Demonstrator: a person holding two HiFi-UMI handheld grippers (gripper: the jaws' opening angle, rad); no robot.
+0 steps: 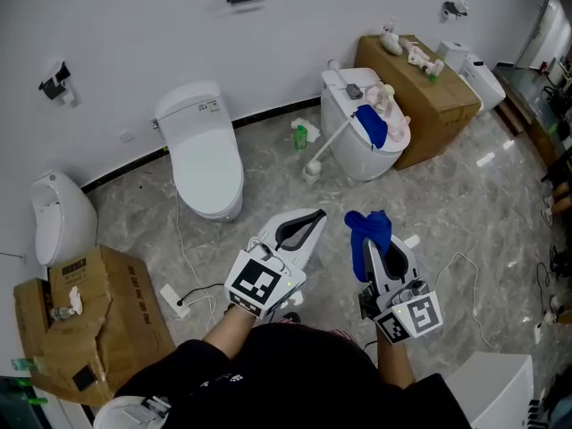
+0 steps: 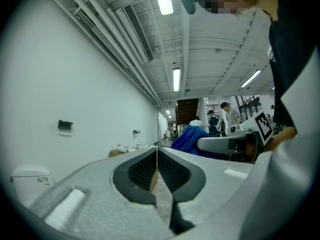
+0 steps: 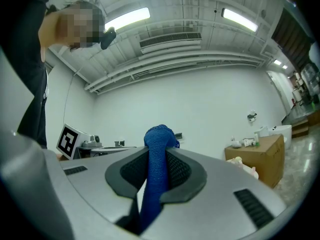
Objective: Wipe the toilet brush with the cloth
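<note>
Right gripper (image 3: 156, 156) — near level, blue cloth (image 1: 368, 228) between its jaws

- A toilet (image 1: 206, 155) stands at upper centre-left
- A second toilet (image 1: 362, 137) stands right of it, the toilet brush (image 1: 331, 143) leaning on its left side
- A cardboard box (image 1: 438, 96) sits just right of the second toilet
- The left gripper (image 1: 315, 217) and right gripper (image 1: 380, 244) lie side by side at lower centre, the cloth (image 1: 366, 229) between the right one's jaws
</note>
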